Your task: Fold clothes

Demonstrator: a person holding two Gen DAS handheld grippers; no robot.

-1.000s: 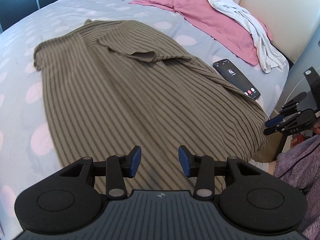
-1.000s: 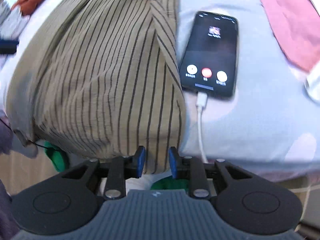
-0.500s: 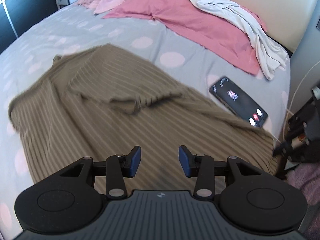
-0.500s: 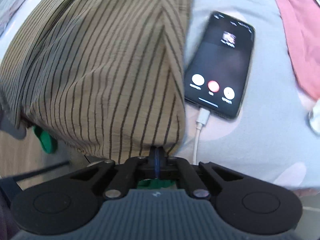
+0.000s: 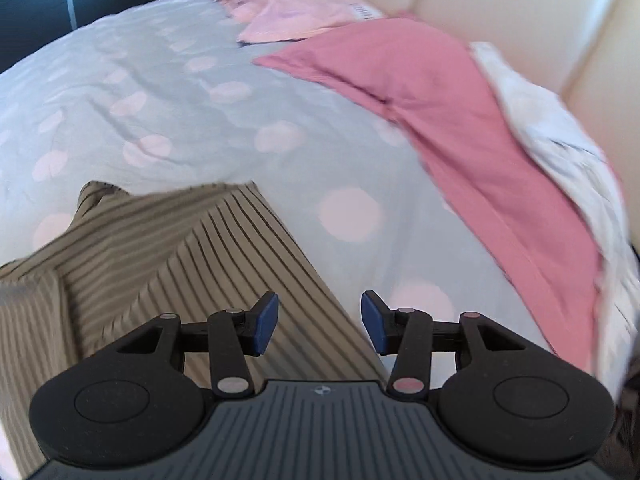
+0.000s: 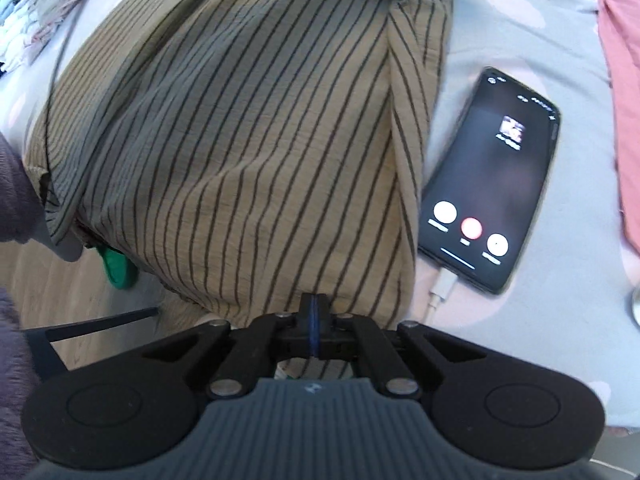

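right gripper (image 6: 315,326) pinched shut on near hem of striped shirt (image 6: 248,128), spread on bed (image 5: 168,92) | left gripper (image 5: 319,322) spread, jaws just opening, empty over shirt's far edge | risk: pulling hem drags shirt onto phone (image 6: 492,184), snagging charging cable (image 6: 438,288)

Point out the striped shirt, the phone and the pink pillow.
striped shirt (image 6: 240,128): right wrist view, middle of the tan striped cloth.
phone (image 6: 496,184): right wrist view, centre of the dark screen.
pink pillow (image 5: 460,120): left wrist view, middle of its flat top.
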